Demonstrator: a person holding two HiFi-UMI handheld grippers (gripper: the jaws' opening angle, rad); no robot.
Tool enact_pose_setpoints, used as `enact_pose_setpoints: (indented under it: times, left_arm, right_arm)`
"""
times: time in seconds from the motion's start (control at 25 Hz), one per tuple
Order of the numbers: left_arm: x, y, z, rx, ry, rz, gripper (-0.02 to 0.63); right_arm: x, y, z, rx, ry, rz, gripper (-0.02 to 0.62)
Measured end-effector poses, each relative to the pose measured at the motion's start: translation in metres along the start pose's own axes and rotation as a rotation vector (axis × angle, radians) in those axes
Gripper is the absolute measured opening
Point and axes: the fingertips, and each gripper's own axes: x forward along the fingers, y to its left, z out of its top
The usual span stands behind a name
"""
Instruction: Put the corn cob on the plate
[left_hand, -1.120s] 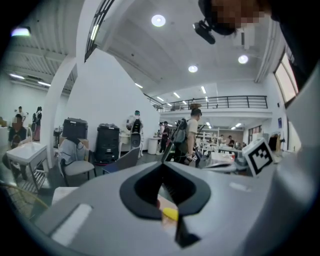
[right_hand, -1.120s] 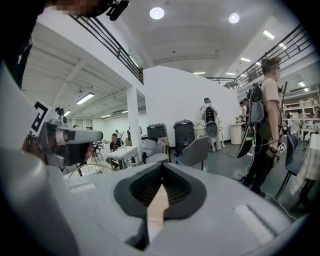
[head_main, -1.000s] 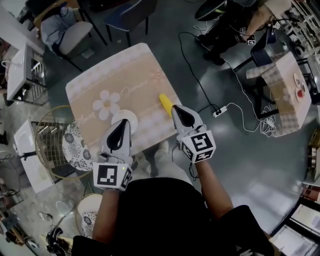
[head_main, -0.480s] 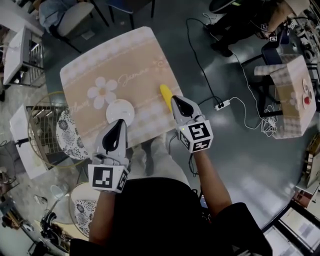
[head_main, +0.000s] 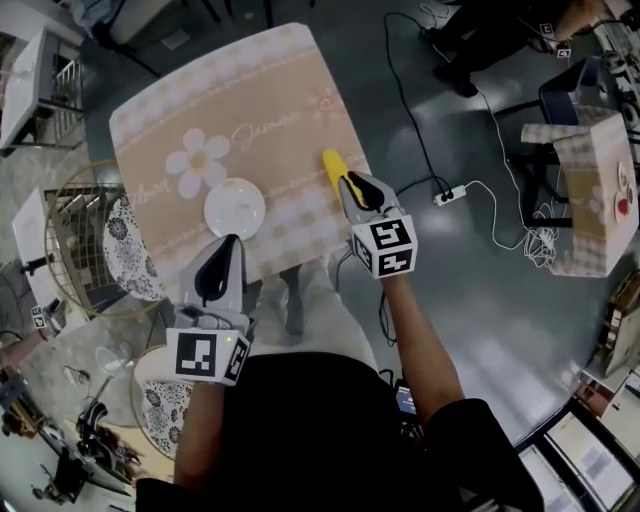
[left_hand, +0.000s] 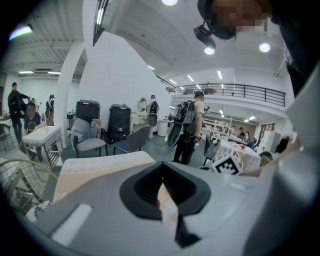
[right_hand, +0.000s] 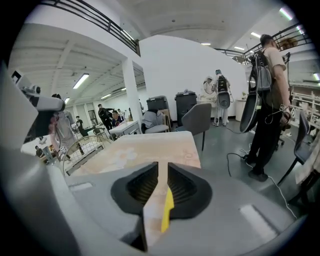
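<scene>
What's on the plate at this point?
Nothing: the plate is bare and in full view, with no part of it covered. The corn cob lies on the table to its right.

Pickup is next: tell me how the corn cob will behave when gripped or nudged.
The corn cob looks round and tapered, so a nudge would probably roll it, perhaps off the nearby edge of the table. It lies straight, so likely stiff; its smooth yellow surface may slip in a pinch.
</scene>
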Motion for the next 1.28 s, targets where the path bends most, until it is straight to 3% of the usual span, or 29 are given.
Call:
enact_pose_setpoints:
  times: [0.32, 0.8, 1.28]
  left_arm:
    - [0.003, 0.001, -0.017, -0.014, 0.04, 0.015, 0.008]
    - [0.005, 0.012, -0.036, -0.032, 0.08, 0.045, 0.008]
    - [0.0, 0.026, -0.045, -0.052, 0.107, 0.064, 0.008]
  right_arm:
    - [0.028, -0.014, -0.04, 0.018, 0.098, -0.005, 0.141]
    - [0.062, -0.024, -0.088, -0.015, 0.229, -0.04, 0.233]
    - [0.084, -0.03, -0.113, -0.015, 0.283, -0.044, 0.273]
